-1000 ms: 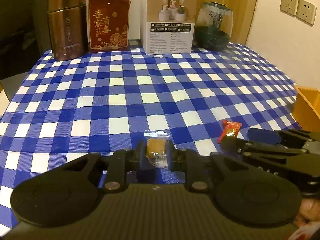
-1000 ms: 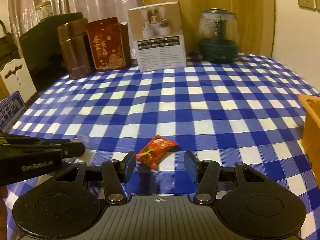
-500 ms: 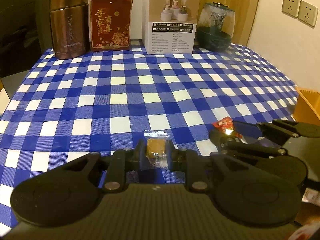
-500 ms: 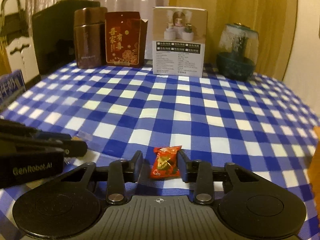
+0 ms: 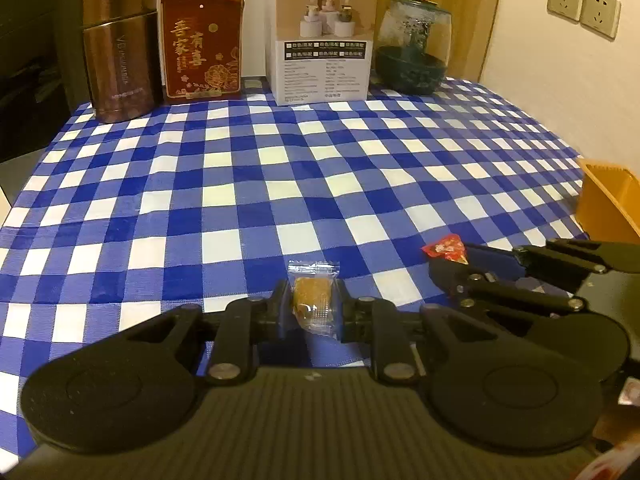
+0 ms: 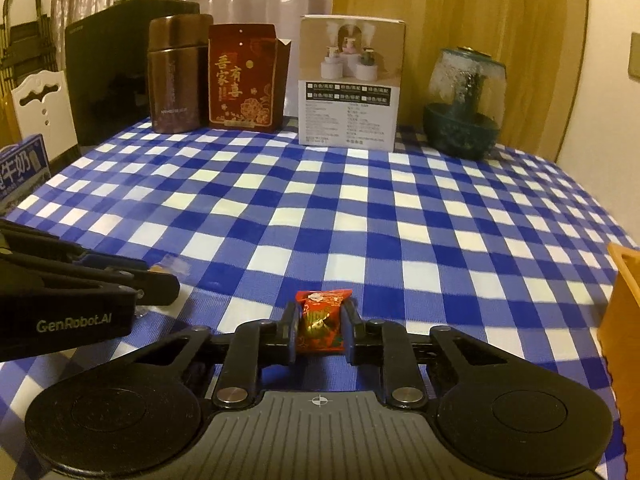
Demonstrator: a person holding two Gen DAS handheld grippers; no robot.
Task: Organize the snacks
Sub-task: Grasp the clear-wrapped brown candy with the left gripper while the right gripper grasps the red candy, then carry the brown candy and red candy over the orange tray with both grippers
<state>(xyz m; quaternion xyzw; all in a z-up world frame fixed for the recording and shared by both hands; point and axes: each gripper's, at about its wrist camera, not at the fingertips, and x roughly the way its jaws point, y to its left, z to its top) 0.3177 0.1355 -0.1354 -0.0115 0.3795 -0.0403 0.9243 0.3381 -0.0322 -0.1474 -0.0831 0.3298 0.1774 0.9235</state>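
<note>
A blue-and-white checked tablecloth point(image 5: 248, 184) covers the table. At the cloth's far edge stand a white product box point(image 5: 324, 36), to its left a dark red carton with gold characters point(image 5: 202, 40), farther left a brown metal canister point(image 5: 120, 48), and to its right a glass globe on a dark green base point(image 5: 414, 44). At the cloth's right edge is an orange box point(image 5: 608, 200).

At the near edge of the cloth, the left gripper point(image 5: 314, 304) is clamped narrowly on a clear-wrapped golden snack point(image 5: 314, 300), pads pressing both sides. Just to its right, the right gripper point(image 6: 320, 326) has its jaws drawn in tight against a red-wrapped candy point(image 6: 322, 320), which is pinched upright between the pads just above the cloth.
</note>
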